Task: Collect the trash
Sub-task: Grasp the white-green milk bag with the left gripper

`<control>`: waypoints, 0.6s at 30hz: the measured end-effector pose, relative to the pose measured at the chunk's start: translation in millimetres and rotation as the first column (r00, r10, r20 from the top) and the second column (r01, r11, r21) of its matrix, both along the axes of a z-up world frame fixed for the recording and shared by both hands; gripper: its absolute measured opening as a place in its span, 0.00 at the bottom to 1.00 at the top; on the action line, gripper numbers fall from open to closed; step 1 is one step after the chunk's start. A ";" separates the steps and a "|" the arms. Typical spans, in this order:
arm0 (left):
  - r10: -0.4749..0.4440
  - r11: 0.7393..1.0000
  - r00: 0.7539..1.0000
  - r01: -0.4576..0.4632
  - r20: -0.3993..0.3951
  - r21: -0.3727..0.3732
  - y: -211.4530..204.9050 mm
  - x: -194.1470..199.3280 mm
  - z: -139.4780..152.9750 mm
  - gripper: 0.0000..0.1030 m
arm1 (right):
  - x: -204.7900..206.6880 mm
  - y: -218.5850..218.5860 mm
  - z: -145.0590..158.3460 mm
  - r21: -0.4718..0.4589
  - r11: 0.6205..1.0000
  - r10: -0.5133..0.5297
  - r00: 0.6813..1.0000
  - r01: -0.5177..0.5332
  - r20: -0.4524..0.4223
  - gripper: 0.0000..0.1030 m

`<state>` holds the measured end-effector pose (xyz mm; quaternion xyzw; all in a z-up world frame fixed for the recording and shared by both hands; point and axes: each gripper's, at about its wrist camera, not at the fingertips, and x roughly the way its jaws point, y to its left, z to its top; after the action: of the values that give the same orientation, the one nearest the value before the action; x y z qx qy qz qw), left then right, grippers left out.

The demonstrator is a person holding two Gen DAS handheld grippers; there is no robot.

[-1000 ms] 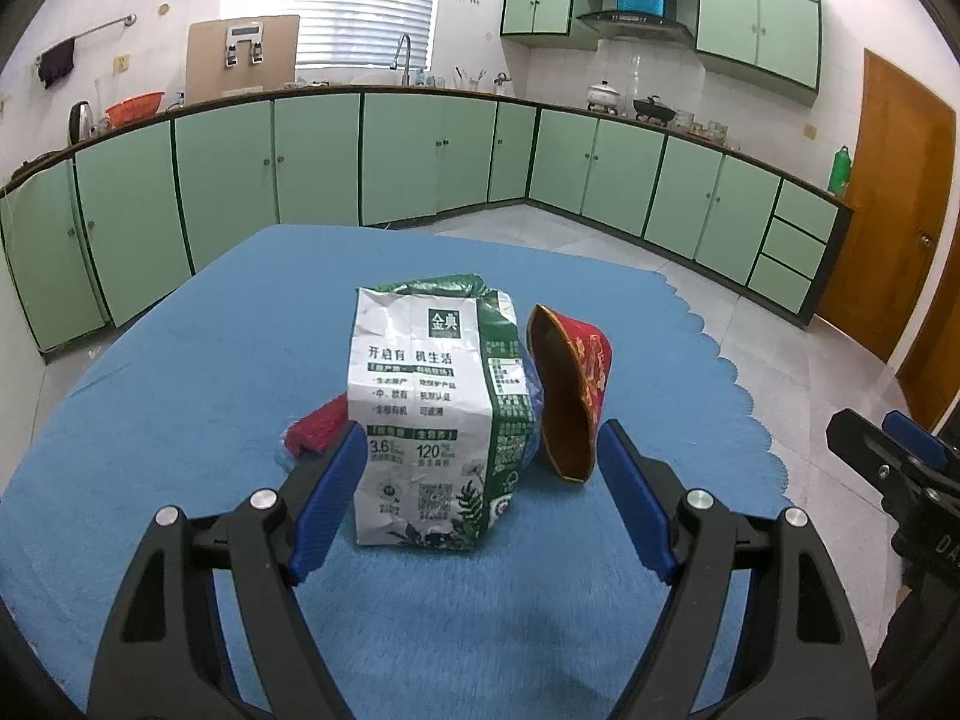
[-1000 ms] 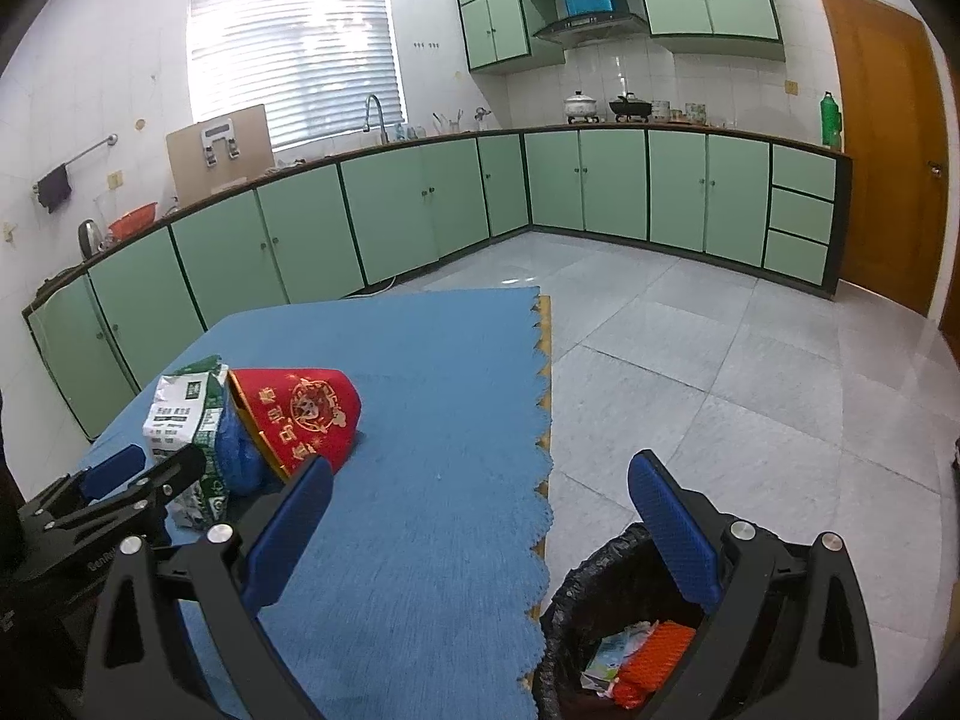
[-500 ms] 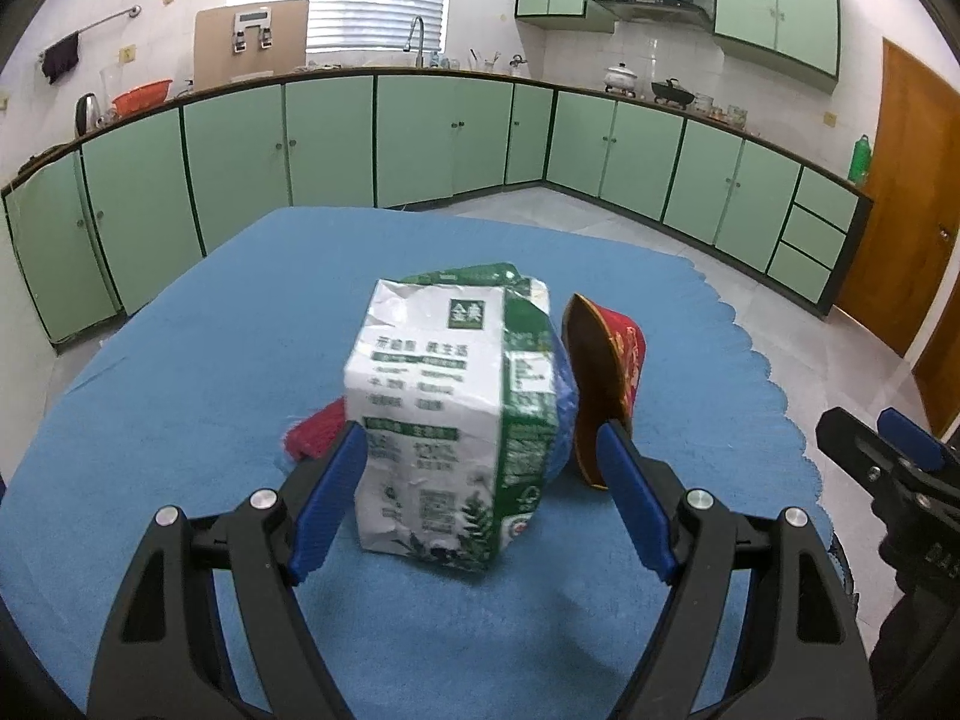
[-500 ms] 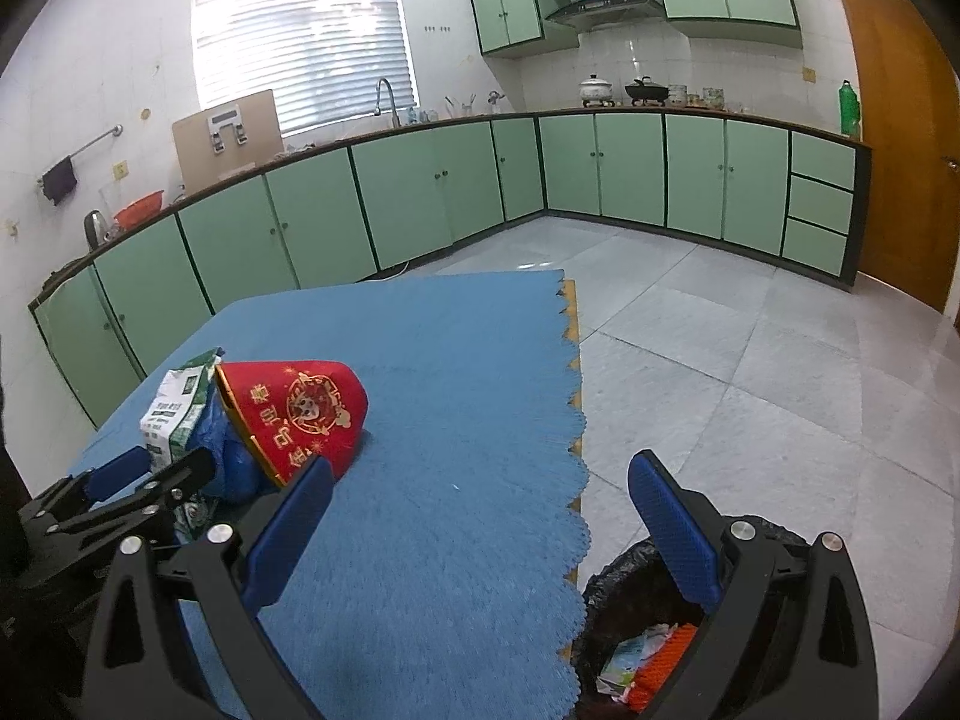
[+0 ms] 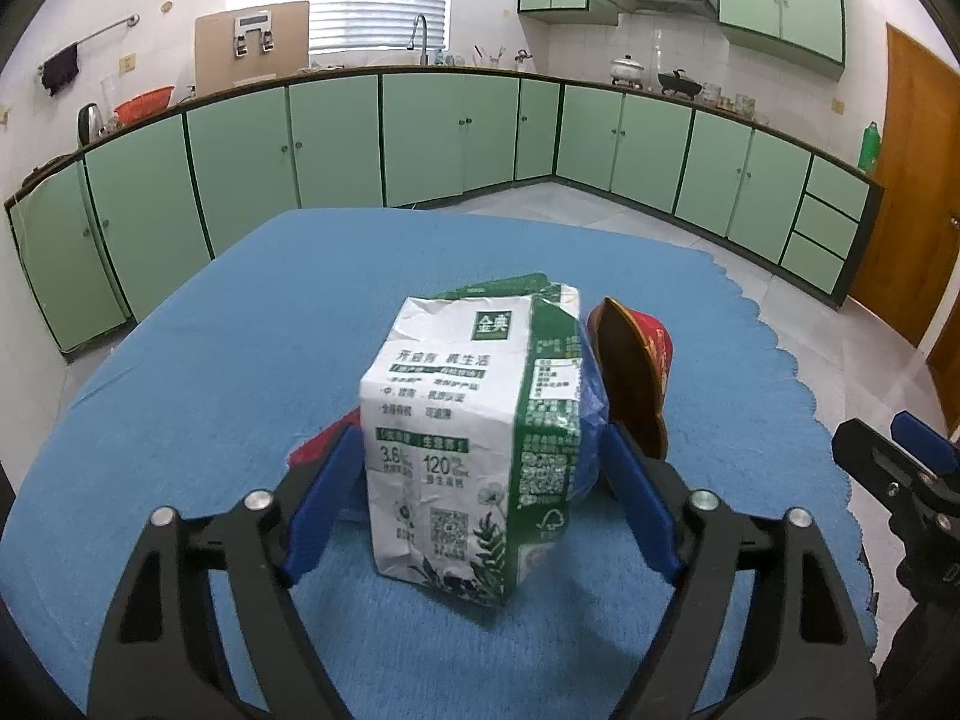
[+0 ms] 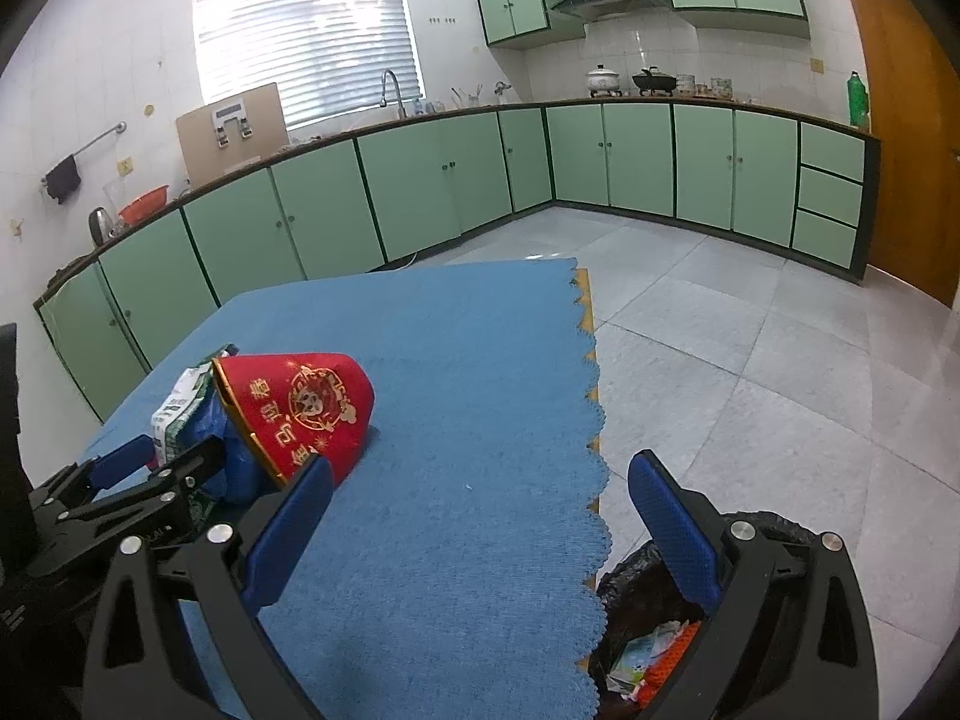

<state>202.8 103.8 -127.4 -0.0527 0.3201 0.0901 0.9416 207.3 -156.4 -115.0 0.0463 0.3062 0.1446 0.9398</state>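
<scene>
Surface: one, covered by a blue cloth [image 5: 228, 360] with a scalloped edge; its near edge is cut off in both views.
Trash bin: one black-lined bin [image 6: 630, 576] on the floor just beside the surface's edge, mostly hidden behind the right gripper; paper and orange scraps show inside, too small to identify.
Milk carton: one crumpled white-and-green milk carton [image 5: 462, 450] standing on the surface; from the right wrist view only a sliver of it shows behind the red cup.
Red cup: one red cup [image 6: 306, 414] with gold print, lying on its side just beside the carton, opening toward it.
Blue wrapper: one blue wrapper [image 5: 591, 420] wedged between carton and cup, largely hidden.
Red scrap: one red scrap [image 5: 324, 438] behind the carton's left side, mostly covered; cannot tell what it is.
Left gripper: left gripper [image 5: 480, 480] with fingers spread either side of the carton; they have just been closing, with the carton between them and a gap visible on both sides.
Right gripper: right gripper [image 6: 480, 516] with fingers spread wide, nothing between them, over the cloth's edge near the bin.
</scene>
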 end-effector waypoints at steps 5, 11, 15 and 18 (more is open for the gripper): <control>-0.013 1.000 1.000 0.014 0.015 -0.016 1.0 -2.3 3.2 0.42 | 2.8 2.1 -0.1 0.001 1.000 0.001 1.000 -0.001 -0.003 0.94; -0.016 1.000 0.999 0.017 0.041 -0.016 3.2 -11.2 8.3 0.26 | 1.6 5.9 1.6 -0.004 1.000 0.016 1.000 -0.016 0.004 0.94; -0.005 1.000 0.998 0.006 0.058 -0.012 4.7 -16.1 13.3 0.17 | 0.5 8.8 3.1 -0.006 1.000 0.026 1.000 -0.026 0.008 0.94; 0.015 1.000 0.998 -0.014 0.067 -0.012 9.3 -19.4 16.5 0.13 | -0.5 10.8 4.6 -0.007 0.999 0.033 0.999 -0.033 0.012 0.94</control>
<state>183.4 113.1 -110.8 -0.0635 0.2882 0.0933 0.9509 206.8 -145.6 -110.4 0.0373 0.3017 0.1596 0.9392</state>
